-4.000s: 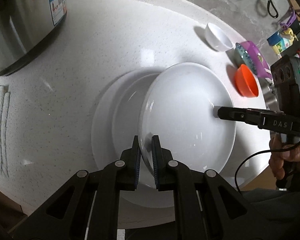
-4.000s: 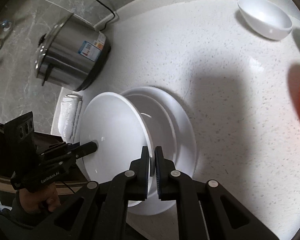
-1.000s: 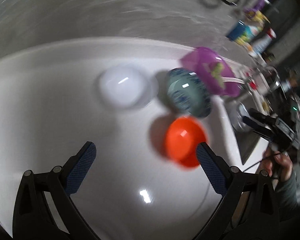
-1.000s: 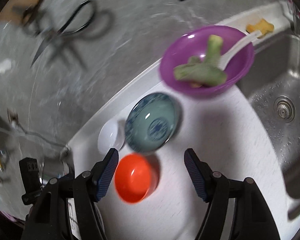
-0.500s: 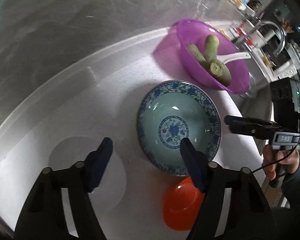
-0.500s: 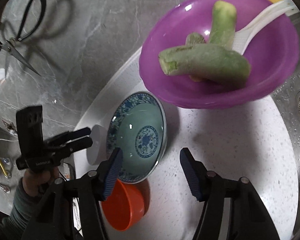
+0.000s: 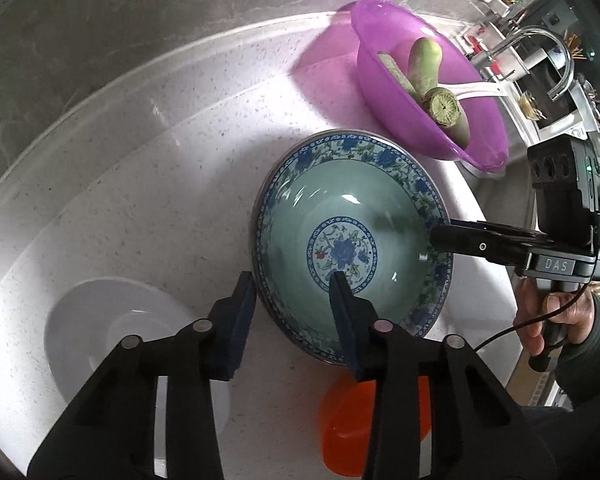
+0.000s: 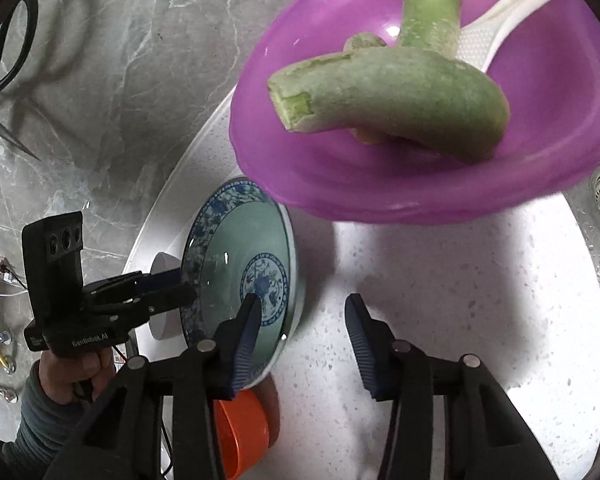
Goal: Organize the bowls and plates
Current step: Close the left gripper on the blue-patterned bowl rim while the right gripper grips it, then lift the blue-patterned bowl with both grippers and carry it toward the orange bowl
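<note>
Blue-patterned bowl (image 7: 352, 256) is sitting on the table (image 7: 148, 184) with its rim straddled by both the left gripper (image 7: 294, 300) and the right gripper (image 8: 298, 320); their jaws have just been closing, each half-narrowed and not yet pinching, seemingly for a two-sided lift. Readable writing is showing only on the tools: "DAS" and "GenRobot.AI".

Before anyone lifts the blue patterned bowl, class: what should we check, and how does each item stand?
1. Left claw straddles the blue patterned bowl rim: ok; jaws have just been closing.
2. Left pads pressing the rim: not ok, gap shows.
3. Right claw straddles the opposite rim: ok; jaws have just been closing, outer pad apart.
4. Purple bowl clear of it: cannot tell.
5. Orange bowl clear of it: cannot tell.
</note>
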### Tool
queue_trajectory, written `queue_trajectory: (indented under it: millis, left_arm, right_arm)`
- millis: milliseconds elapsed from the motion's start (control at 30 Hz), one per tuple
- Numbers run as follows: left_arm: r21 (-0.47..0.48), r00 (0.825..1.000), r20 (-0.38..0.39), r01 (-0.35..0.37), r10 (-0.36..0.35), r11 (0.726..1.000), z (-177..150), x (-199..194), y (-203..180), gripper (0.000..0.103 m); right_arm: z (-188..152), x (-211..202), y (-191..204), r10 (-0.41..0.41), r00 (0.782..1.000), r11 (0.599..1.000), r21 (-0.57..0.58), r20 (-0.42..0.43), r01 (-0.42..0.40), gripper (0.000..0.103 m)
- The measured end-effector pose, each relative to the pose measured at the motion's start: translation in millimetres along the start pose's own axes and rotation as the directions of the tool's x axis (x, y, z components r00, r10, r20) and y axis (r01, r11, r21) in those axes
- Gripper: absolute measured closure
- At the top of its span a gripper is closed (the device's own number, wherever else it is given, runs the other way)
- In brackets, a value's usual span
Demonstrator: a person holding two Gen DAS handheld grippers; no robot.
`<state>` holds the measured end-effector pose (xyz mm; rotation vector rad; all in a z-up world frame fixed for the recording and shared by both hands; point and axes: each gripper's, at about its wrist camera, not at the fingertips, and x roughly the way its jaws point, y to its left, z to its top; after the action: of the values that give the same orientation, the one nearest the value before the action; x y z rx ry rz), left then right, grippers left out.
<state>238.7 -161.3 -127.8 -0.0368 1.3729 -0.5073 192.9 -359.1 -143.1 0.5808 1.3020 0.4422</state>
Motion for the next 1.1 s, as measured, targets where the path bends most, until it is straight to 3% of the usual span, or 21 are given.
queue_trajectory:
  millis: [133,333,467,567,1100]
  left_arm:
    - [-0.025,1.000,-0.005,0.011,-0.011,1.000,-1.4,4.9,1.7,0.075]
    - [-0.049,1.000,-0.020,0.017,-0.018,0.999,-7.6,11.3,3.7,0.075]
    - [-0.070,1.000,-0.021,0.011,-0.012,0.998,-9.6,14.0,6.8,0.088]
    - [-0.079,1.000,-0.021,0.009,-0.010,0.997,-11.0,14.1,5.7,0.091]
    - [-0.121,1.000,0.007,0.029,-0.028,0.992,-14.0,0.0,8.2,0.092]
  right_arm:
    - [4.1,5.6,2.3,-0.015,1.000,1.000,-0.002,-0.006,0.015,0.059]
    - [8.8,12.7,4.2,-0.048,0.999,0.999,-0.006,-0.015,0.048,0.076]
    - [9.7,15.6,4.5,-0.069,0.997,0.998,-0.007,-0.021,0.069,0.090]
    - [10.6,15.6,4.4,-0.078,0.997,0.997,-0.008,-0.019,0.078,0.091]
    - [13.2,6.4,12.5,-0.083,0.996,0.997,-0.004,-0.017,0.083,0.091]
